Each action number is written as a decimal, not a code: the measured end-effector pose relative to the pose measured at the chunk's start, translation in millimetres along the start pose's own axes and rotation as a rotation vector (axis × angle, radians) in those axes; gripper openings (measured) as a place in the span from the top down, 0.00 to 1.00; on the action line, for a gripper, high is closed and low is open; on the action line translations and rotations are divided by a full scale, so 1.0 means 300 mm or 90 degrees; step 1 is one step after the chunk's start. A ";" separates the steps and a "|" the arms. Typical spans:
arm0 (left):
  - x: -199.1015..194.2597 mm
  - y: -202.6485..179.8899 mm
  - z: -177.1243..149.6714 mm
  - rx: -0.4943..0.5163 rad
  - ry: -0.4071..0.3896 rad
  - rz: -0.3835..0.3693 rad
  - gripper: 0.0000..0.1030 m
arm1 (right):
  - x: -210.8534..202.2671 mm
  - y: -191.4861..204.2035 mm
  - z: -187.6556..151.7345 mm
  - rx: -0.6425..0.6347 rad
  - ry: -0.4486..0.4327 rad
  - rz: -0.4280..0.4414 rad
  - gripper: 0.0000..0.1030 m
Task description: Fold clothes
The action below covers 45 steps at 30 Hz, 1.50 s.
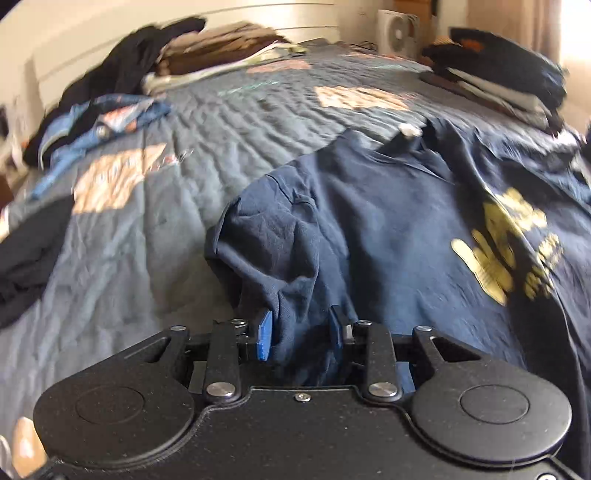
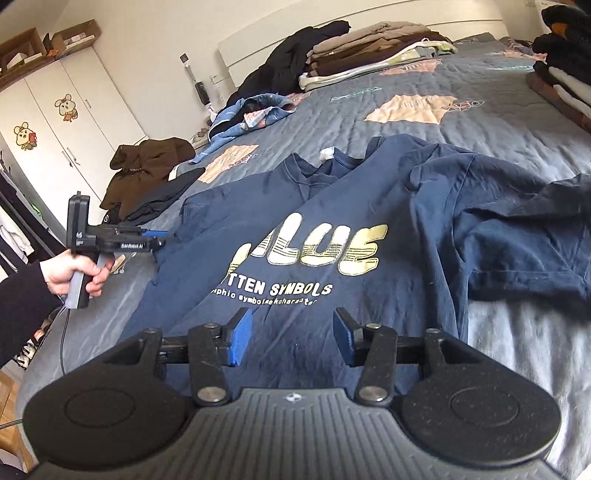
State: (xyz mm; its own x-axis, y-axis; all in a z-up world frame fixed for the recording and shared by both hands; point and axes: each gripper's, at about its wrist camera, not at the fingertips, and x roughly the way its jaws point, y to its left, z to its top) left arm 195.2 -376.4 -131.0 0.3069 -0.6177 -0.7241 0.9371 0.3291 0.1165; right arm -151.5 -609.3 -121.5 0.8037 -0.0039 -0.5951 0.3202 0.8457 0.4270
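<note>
Navy T-shirt (image 2: pixel 332 229) lies collar toward headboard (image 2: pixel 332 33).

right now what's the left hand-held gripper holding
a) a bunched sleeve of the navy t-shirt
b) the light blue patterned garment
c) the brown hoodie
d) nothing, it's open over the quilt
a: in the left wrist view the left hand-held gripper has a bunched sleeve of the navy t-shirt pinched between its blue pads, while the right hand-held gripper hangs open above the shirt's hem.
</note>
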 end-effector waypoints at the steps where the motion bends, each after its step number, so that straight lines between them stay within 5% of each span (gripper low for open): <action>1: -0.008 -0.019 -0.001 0.009 -0.002 -0.010 0.80 | -0.003 0.000 -0.001 0.002 -0.001 0.002 0.54; 5: -0.040 -0.095 -0.004 0.046 -0.011 -0.049 0.82 | -0.011 0.006 0.006 0.008 -0.007 0.013 0.53; 10: -0.055 -0.183 -0.004 0.082 -0.008 -0.097 0.73 | -0.012 0.016 0.007 0.012 -0.005 0.020 0.53; 16: -0.104 -0.174 0.043 0.023 -0.039 -0.138 0.71 | -0.019 0.015 0.012 0.016 -0.011 0.027 0.52; 20: -0.128 -0.128 0.108 0.005 -0.070 -0.076 0.71 | -0.022 0.002 0.013 0.025 -0.012 0.024 0.52; 27: 0.010 -0.109 0.119 0.038 0.027 -0.007 0.71 | -0.026 0.011 0.018 0.024 -0.017 0.035 0.52; 31: 0.036 -0.074 0.106 0.013 0.056 -0.027 0.74 | -0.031 0.012 0.021 0.025 -0.020 0.038 0.52; 33: 0.039 -0.079 0.102 0.020 0.059 -0.034 0.85 | -0.035 0.010 0.023 0.027 -0.023 0.038 0.52; 38: -0.048 -0.044 0.131 0.018 0.000 -0.010 0.92 | -0.037 0.004 0.024 0.031 -0.025 0.037 0.52; 45: -0.260 0.198 0.214 -0.056 -0.094 0.115 0.93 | -0.049 0.001 0.022 0.034 -0.028 0.038 0.52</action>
State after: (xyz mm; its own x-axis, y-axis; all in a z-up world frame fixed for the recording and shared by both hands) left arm 237.6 -354.6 -23.9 0.4949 -0.6385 -0.5893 0.8488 0.5003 0.1707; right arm -159.7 -612.5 -108.1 0.8432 0.0205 -0.5372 0.2966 0.8157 0.4967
